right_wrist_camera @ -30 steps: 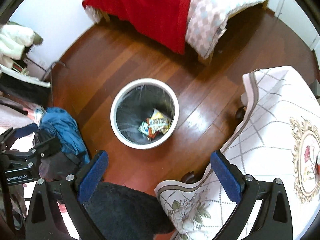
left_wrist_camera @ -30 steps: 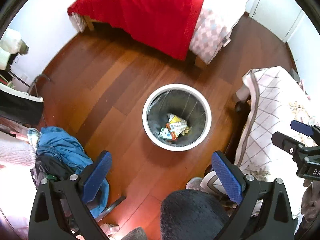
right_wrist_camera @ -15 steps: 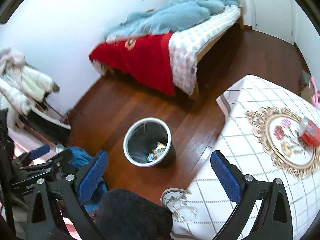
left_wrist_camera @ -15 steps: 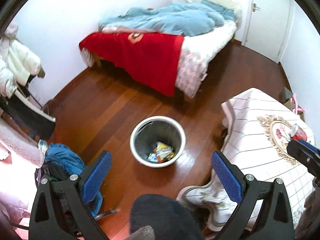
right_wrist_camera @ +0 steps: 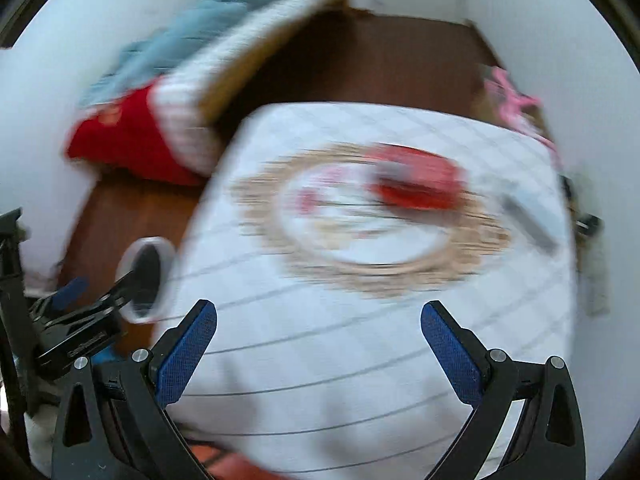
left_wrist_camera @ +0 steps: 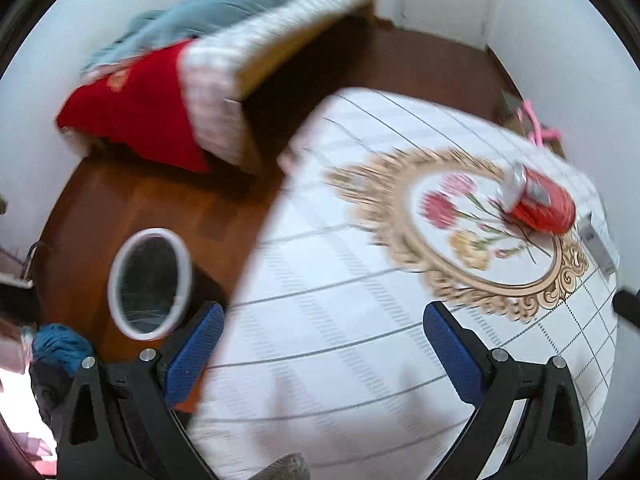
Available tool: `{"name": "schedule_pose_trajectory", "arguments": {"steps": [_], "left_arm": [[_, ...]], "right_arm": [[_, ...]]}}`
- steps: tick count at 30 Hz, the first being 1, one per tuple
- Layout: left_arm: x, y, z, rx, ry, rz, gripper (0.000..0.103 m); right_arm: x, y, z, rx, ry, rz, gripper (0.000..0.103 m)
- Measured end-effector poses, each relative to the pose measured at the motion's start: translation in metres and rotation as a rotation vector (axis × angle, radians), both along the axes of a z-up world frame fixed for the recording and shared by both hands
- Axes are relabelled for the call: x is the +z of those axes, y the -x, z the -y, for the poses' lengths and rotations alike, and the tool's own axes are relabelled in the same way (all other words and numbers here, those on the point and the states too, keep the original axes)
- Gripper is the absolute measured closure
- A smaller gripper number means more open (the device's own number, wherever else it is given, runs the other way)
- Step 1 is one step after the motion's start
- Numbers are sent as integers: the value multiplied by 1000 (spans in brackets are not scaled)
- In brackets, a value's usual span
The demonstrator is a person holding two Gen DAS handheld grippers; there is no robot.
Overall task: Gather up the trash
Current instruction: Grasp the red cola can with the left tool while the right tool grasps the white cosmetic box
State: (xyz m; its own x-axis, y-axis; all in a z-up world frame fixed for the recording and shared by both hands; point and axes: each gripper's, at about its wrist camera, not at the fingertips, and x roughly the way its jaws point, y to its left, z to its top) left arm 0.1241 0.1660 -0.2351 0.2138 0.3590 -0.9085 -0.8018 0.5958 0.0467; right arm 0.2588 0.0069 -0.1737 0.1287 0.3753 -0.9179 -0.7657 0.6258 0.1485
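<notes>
We hold both tools over the table (left_wrist_camera: 320, 340), and both views are smeared w/ motion blur. The left gripper (left_wrist_camera: 320, 354) has its blue pads spread wide w/ nothing between them; the right gripper (right_wrist_camera: 318, 354) is the same, gaping and empty.

The trash to fetch looks like the crushed red can (left_wrist_camera: 540, 204), lying on its side inside the floral medallion, toward the table's far right corner. In the right wrist view the can (right_wrist_camera: 420, 186) is only a red smear, so we can't read its exact angle there.

Step in hand, as we judge it: reach for the can. To do it well, we'd use the right tool since it sits nearer that side, let the blur settle first, line the pads across the can's narrow body rather than end to end, and come down w/o snagging the tablecloth. Risk: a can on its side may roll off toward the edge if nudged.

Containers: the white-rimmed bin (left_wrist_camera: 150, 284) stands on the wood floor just off the table's left edge. From this angle we see only its dark liner; contents can't be made out.
</notes>
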Motion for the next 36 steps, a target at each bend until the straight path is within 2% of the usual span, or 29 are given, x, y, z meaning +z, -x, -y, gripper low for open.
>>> {"name": "schedule_pose_trajectory", "arguments": {"steps": [5, 8, 11, 15, 17, 20, 21, 22, 25, 28, 30, 33, 36], "left_arm": [[-42, -83, 10, -62, 19, -86, 1], [-39, -114, 18, -163, -28, -96, 1], [-19, -147, 36, -386, -183, -112, 1], [-8, -192, 66, -749, -366, -182, 1], [-8, -210, 76, -915, -395, -203, 1], [-8, -232, 86, -1089, -364, -217, 1], [-8, -239, 90, -1141, -355, -224, 1], [-11, -245, 92, -1179, -346, -241, 1], [-30, -264, 102, -1299, -286, -342, 1], [-56, -278, 108, -1338, -250, -438, 2], [-63, -284, 108, -1327, -207, -451, 12], [-53, -285, 100, -1215, -99, -362, 16], [-46, -279, 94, -1090, -73, -319, 17]], "right_arm": [[-56, -134, 35, -146, 195, 67, 0], [-84, -197, 43, -170, 284, 69, 0], [-109, -235, 40, -139, 352, 54, 0], [-129, -256, 32, -81, 347, 36, 0], [-137, -260, 33, -66, 315, 21, 9], [-140, -263, 43, -111, 262, 5, 36], [-135, -265, 51, -142, 244, 10, 52], [-134, -264, 57, -166, 224, -11, 60], [-133, -261, 85, -260, 178, -119, 60], [-134, -255, 100, -277, 159, -169, 60], [-134, -253, 105, -290, 139, -194, 60], [-137, -259, 105, -304, 129, -190, 58], [-131, -251, 98, -318, 112, -181, 55]]}}
